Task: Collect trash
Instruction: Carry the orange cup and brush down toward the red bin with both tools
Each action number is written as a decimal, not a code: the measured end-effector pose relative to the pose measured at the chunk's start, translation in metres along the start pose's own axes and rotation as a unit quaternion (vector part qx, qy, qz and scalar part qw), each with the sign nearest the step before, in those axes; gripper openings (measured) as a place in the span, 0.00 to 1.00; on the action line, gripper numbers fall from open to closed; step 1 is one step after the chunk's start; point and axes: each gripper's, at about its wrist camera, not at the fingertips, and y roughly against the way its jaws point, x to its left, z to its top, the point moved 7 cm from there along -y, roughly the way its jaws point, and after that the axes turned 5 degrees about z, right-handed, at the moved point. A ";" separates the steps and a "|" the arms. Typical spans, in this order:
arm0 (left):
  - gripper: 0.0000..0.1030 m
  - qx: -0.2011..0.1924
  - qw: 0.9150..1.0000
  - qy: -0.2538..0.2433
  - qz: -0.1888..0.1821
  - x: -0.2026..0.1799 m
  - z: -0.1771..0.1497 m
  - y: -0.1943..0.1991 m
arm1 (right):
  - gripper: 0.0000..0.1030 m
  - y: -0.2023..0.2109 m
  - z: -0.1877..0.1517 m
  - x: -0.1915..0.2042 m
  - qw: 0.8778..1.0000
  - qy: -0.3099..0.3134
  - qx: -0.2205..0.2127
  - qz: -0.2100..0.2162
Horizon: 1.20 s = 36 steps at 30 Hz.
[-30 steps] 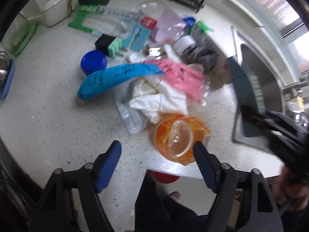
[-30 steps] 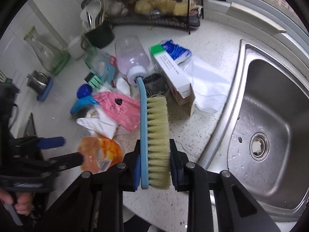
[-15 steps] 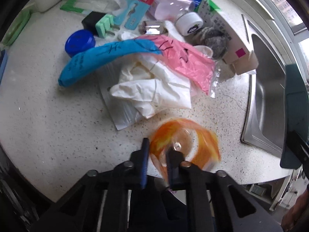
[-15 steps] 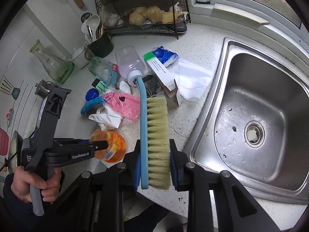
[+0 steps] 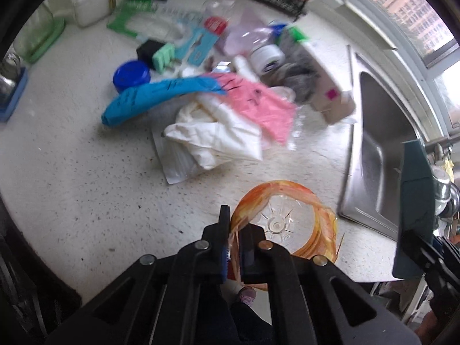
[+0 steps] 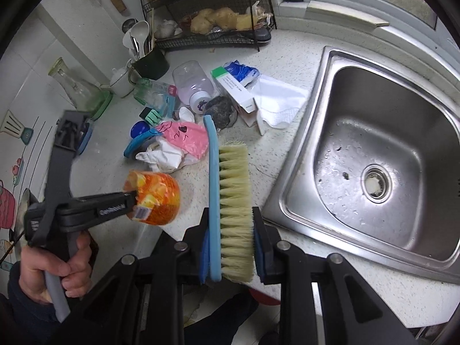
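My left gripper [image 5: 234,230] is shut on the rim of an orange plastic cup [image 5: 287,221], held just above the counter's front edge; the cup also shows in the right wrist view [image 6: 156,198]. My right gripper [image 6: 230,230] is shut on a blue-backed scrubbing brush [image 6: 230,189], bristles facing right, held over the counter beside the sink. A pile of trash lies on the counter: a blue bag [image 5: 155,97], a pink bag [image 5: 258,106], white crumpled plastic [image 5: 218,138], a clear bottle [image 6: 194,83] and a carton [image 6: 235,89].
A steel sink [image 6: 373,172] is at the right. A wire rack [image 6: 212,14], a utensil holder [image 6: 149,60], a glass flask [image 6: 77,89] and a white teapot [image 6: 120,80] stand at the back. A blue lid [image 5: 130,74] lies left of the pile.
My left gripper closed on the orange cup's rim and lifted it off the counter. My right gripper drew back from the pile with the brush still in it.
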 end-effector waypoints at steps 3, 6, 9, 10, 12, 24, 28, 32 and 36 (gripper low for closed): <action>0.04 -0.031 0.999 -0.016 0.004 -0.015 -0.015 0.025 | 0.23 0.014 -0.013 -0.004 1.000 0.002 -0.007 0.000; 0.04 -0.048 0.999 -0.015 -0.003 -0.026 -0.037 0.049 | 0.23 0.031 -0.027 -0.005 1.000 0.000 -0.010 0.012; 0.04 -0.064 0.998 -0.006 -0.015 -0.047 -0.068 0.076 | 0.23 0.055 -0.045 -0.004 0.999 0.002 -0.021 0.033; 0.04 -0.071 0.997 -0.006 -0.013 -0.055 -0.075 0.083 | 0.23 0.063 -0.053 -0.004 0.999 0.009 -0.025 0.033; 0.04 -0.088 0.996 -0.004 -0.013 -0.067 -0.097 0.101 | 0.23 0.075 -0.066 -0.003 0.999 0.022 -0.028 0.037; 0.04 -0.094 0.995 0.035 0.018 -0.098 -0.213 0.129 | 0.23 0.111 -0.149 -0.011 0.996 0.086 -0.018 0.035; 0.04 -0.076 0.996 0.038 0.031 -0.093 -0.244 0.108 | 0.23 0.094 -0.177 -0.013 0.995 0.094 0.008 0.033; 0.04 -0.029 0.998 0.046 0.044 -0.081 -0.273 0.056 | 0.23 0.060 -0.212 -0.013 0.994 0.100 0.040 0.029; 0.04 -0.003 0.998 0.039 0.057 -0.065 -0.294 0.005 | 0.23 0.014 -0.243 -0.018 0.993 0.095 0.072 0.015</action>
